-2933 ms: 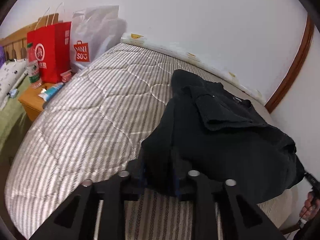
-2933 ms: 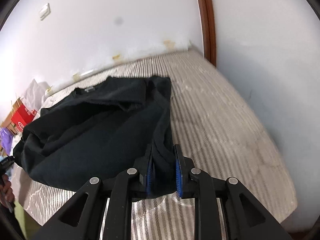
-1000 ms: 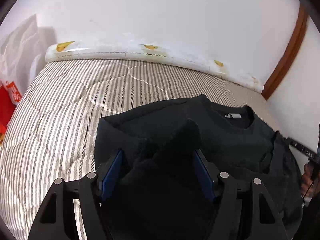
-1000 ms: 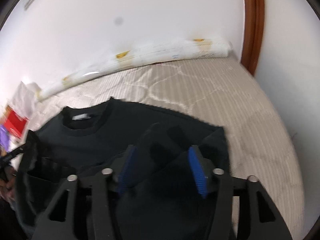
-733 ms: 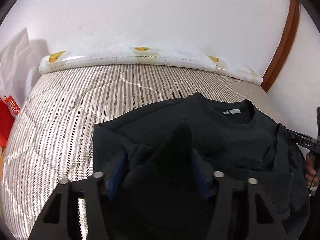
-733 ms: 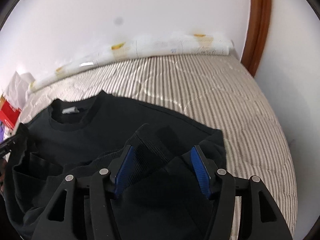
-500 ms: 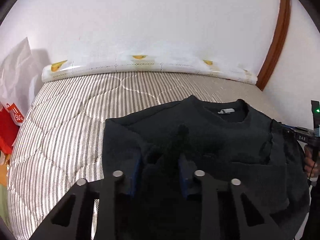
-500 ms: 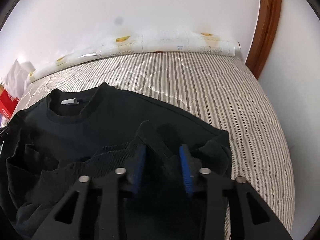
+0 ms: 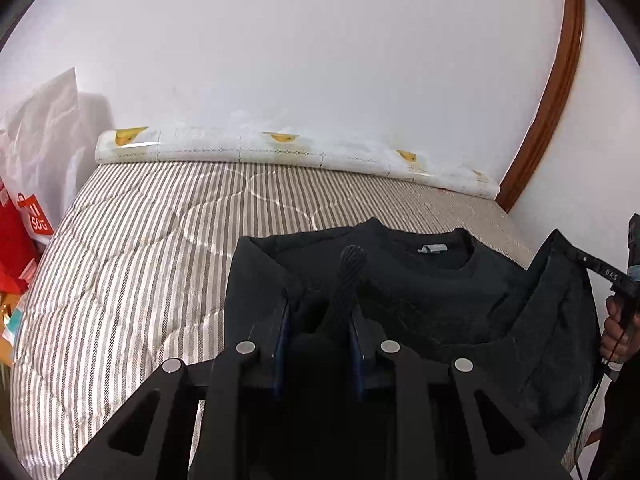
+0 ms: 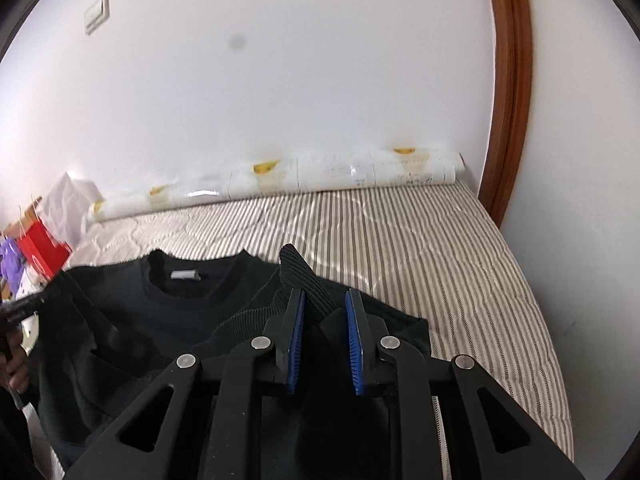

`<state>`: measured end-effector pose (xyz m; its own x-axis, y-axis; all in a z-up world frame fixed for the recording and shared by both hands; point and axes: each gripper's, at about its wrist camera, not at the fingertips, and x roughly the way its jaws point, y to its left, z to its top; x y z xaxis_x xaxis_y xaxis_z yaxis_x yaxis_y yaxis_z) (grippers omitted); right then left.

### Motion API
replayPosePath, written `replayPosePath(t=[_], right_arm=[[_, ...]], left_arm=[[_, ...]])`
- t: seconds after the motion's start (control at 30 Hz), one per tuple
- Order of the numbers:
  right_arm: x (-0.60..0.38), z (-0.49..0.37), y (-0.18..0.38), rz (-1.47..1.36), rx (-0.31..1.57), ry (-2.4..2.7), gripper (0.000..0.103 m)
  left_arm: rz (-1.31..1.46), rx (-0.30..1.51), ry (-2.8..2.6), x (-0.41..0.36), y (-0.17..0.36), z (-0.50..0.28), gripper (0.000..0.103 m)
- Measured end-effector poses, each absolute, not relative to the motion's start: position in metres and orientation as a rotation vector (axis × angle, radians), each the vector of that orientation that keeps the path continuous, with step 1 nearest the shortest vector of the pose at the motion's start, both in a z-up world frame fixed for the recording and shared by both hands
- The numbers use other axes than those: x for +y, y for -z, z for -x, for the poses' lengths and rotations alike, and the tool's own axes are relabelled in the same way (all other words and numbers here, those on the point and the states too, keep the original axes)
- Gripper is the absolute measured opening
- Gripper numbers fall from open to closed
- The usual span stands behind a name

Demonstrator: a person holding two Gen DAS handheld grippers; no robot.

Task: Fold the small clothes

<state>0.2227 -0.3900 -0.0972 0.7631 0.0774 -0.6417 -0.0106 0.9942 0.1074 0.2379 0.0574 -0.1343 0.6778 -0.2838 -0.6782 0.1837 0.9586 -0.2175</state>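
Observation:
A black sweatshirt [image 9: 432,280] lies on the striped mattress [image 9: 160,232], collar and white label toward the wall. It also shows in the right wrist view [image 10: 168,320]. My left gripper [image 9: 318,320] is shut on a ribbed fold of its hem, which sticks up between the pads. My right gripper [image 10: 324,312] is shut on another ribbed part of the hem, which lies against the left pad and stands up past the tips. Both hold the hem over the garment's body.
A rolled white sheet [image 9: 280,152] lies along the wall at the mattress's far edge. Red and white shopping bags [image 9: 28,216] stand left of the bed. A brown door frame [image 10: 508,100] rises at the right. The other hand-held gripper [image 9: 616,280] shows at the right edge.
Both grippers were open with cloth between the jaws a second ago; they have closed on the ribbed hem and drawn back slightly from the wall.

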Motion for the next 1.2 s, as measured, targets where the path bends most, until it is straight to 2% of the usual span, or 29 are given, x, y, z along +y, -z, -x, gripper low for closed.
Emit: replayPosePath(t=[0.2,0.27,0.3,0.33,0.73,0.97,1.0,1.07,1.2], right_arm=[[-0.398,-0.217,0.089,-0.161,0.673,-0.054,0.02],[-0.399,-0.215,0.088,-0.167,0.667,-0.054,0.02],[-0.399,-0.214,0.087,-0.172,0.663,-0.054,0.02],[-0.399,-0.213,0.086,-0.174,0.661,-0.053,0.02],[-0.407,-0.2,0.081,-0.207,0.64,-0.046,0.02],[-0.405,-0.203,0.086,-0.206,0.654,-0.038,0.02],[-0.405,-0.203,0.087,-0.205,0.657,-0.037,0.02],[-0.406,-0.204,0.089,-0.206,0.662,-0.036,0.02],[-0.408,-0.208,0.096,-0.215,0.677,-0.026,0.02]], left_arm=[[0.124,0.821,0.278,0.051,0.137,-0.239,0.027],[0.113,0.835,0.283,0.047,0.138,-0.24,0.034],[0.11,0.844,0.292,0.045,0.138,-0.24,0.045],[0.108,0.85,0.302,0.043,0.138,-0.24,0.052],[0.124,0.749,0.333,0.039,0.119,-0.244,0.052],[0.032,0.809,0.275,0.025,0.136,-0.262,0.051],[0.03,0.822,0.268,0.025,0.14,-0.264,0.051],[0.019,0.832,0.264,0.023,0.146,-0.266,0.043],[-0.027,0.831,0.251,0.019,0.147,-0.265,0.009]])
